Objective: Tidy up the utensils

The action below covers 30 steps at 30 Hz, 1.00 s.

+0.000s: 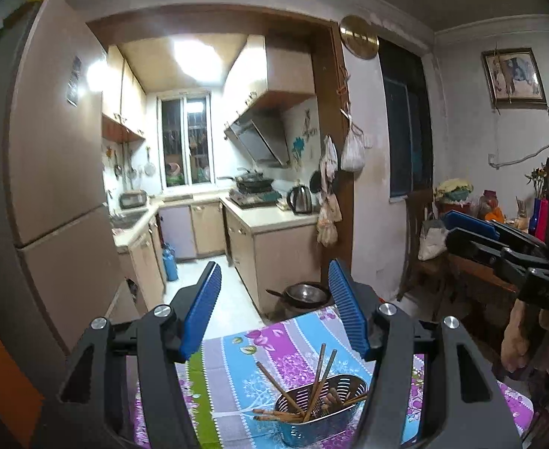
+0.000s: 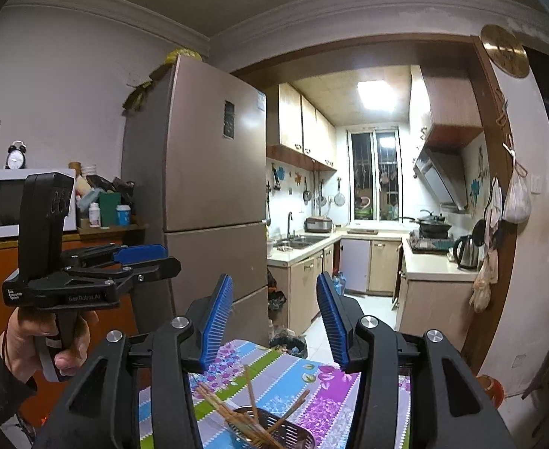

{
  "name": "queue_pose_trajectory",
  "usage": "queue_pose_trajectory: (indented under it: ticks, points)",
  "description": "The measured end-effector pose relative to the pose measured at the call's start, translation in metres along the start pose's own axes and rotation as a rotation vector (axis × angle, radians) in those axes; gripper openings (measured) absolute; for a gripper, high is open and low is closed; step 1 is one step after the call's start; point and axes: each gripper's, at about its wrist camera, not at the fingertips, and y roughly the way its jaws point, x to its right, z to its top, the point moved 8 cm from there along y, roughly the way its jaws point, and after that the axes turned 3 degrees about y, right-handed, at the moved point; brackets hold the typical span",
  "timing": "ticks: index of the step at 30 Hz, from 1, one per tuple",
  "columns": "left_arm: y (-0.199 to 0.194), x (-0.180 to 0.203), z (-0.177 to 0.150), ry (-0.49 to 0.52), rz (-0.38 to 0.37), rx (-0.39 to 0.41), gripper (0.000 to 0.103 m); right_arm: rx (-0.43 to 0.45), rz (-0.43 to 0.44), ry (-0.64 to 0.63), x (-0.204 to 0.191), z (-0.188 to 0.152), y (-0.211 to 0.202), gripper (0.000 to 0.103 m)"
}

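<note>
Now, with the left gripper (image 1: 274, 310) and right gripper (image 2: 274, 321) both spread and empty above the chopsticks (image 1: 319, 385) in the basket (image 1: 323, 426), lower squarely before pinching.

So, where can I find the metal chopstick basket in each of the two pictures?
Left wrist view: the metal chopstick basket sits low, right of centre, on the floral tablecloth.
Right wrist view: the basket is at the bottom edge, near the centre, partly cut off.
Shared landmark: the electric kettle on the kitchen counter.
</note>
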Motion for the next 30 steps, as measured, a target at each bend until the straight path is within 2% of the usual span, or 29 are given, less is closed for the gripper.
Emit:
queue_pose_trajectory:
  ticks: [1, 2, 4, 5, 6, 8, 12, 14, 16, 18, 19, 21, 26, 30]
  points:
    - [-0.013, 0.001, 0.002, -0.001, 0.008, 0.021, 0.063, 0.010, 0.002, 0.001, -0.002, 0.003, -0.007, 0.055]
    - [-0.026, 0.001, 0.001, -0.003, 0.017, 0.040, 0.071, 0.030, 0.005, 0.004, -0.007, 0.005, -0.021, 0.061]
    - [-0.066, -0.002, -0.005, -0.008, 0.072, 0.109, 0.082, 0.079, 0.001, 0.013, -0.014, 0.006, -0.054, 0.073]
    - [-0.083, -0.002, -0.010, -0.005, 0.099, 0.138, 0.093, 0.099, -0.004, 0.012, -0.018, 0.003, -0.069, 0.079]
    - [-0.105, -0.002, -0.018, -0.002, 0.134, 0.177, 0.098, 0.116, -0.009, 0.007, -0.022, -0.002, -0.084, 0.087]
    - [-0.142, -0.002, -0.038, -0.005, 0.199, 0.230, 0.098, 0.154, -0.040, -0.010, -0.032, -0.021, -0.122, 0.099]
    - [-0.213, 0.003, -0.103, -0.101, 0.313, 0.324, 0.098, 0.178, -0.148, 0.026, -0.042, -0.088, -0.187, 0.099]
    - [-0.231, 0.012, -0.135, -0.136, 0.328, 0.316, 0.098, 0.163, -0.190, 0.065, -0.046, -0.128, -0.207, 0.099]
    - [-0.234, 0.022, -0.162, -0.161, 0.340, 0.287, 0.098, 0.105, -0.276, 0.070, -0.051, -0.165, -0.209, 0.099]
    - [-0.225, 0.037, -0.188, -0.214, 0.309, 0.235, 0.098, 0.061, -0.333, 0.093, -0.055, -0.190, -0.209, 0.099]
    - [-0.219, 0.041, -0.193, -0.223, 0.298, 0.221, 0.098, 0.031, -0.317, 0.100, -0.062, -0.204, -0.206, 0.099]
    - [-0.205, 0.054, -0.211, -0.211, 0.326, 0.172, 0.098, 0.000, -0.305, 0.091, -0.074, -0.218, -0.199, 0.099]
    - [-0.187, 0.086, -0.234, -0.121, 0.307, 0.118, 0.098, 0.000, -0.295, 0.071, -0.092, -0.231, -0.197, 0.099]
    - [-0.185, 0.086, -0.244, -0.122, 0.302, 0.082, 0.098, -0.002, -0.298, 0.093, -0.089, -0.230, -0.198, 0.099]
